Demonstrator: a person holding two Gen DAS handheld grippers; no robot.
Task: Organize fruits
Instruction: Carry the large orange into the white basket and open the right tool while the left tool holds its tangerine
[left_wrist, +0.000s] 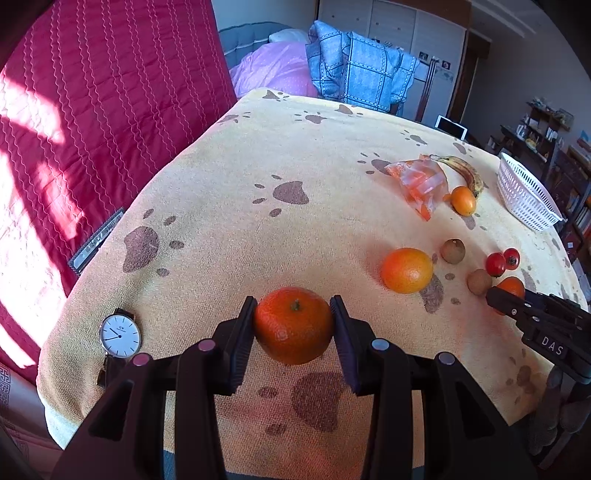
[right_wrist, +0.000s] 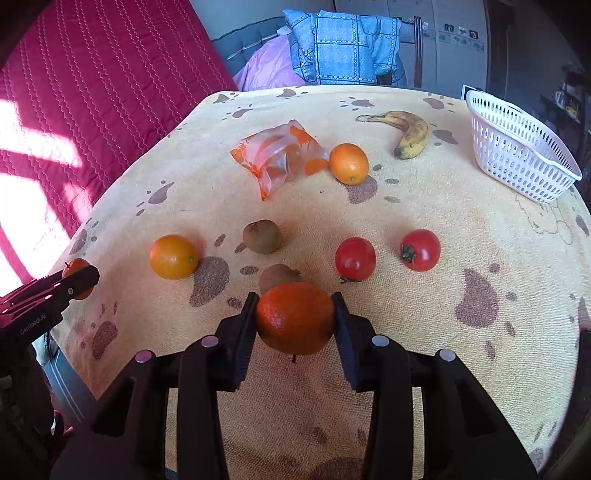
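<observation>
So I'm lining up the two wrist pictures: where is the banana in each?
Left wrist view: the banana lies far right in the upper half, behind the plastic bag.
Right wrist view: the banana lies right of centre near the top, left of the basket.
Shared landmark: the white basket, at the table's far right in both.

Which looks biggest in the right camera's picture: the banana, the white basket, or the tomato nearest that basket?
As they look in the right wrist view:
1. White basket, clearly largest.
2. Banana.
3. Tomato, smallest, though it lies nearer the camera than the other two, so it is likely smaller still.
</observation>
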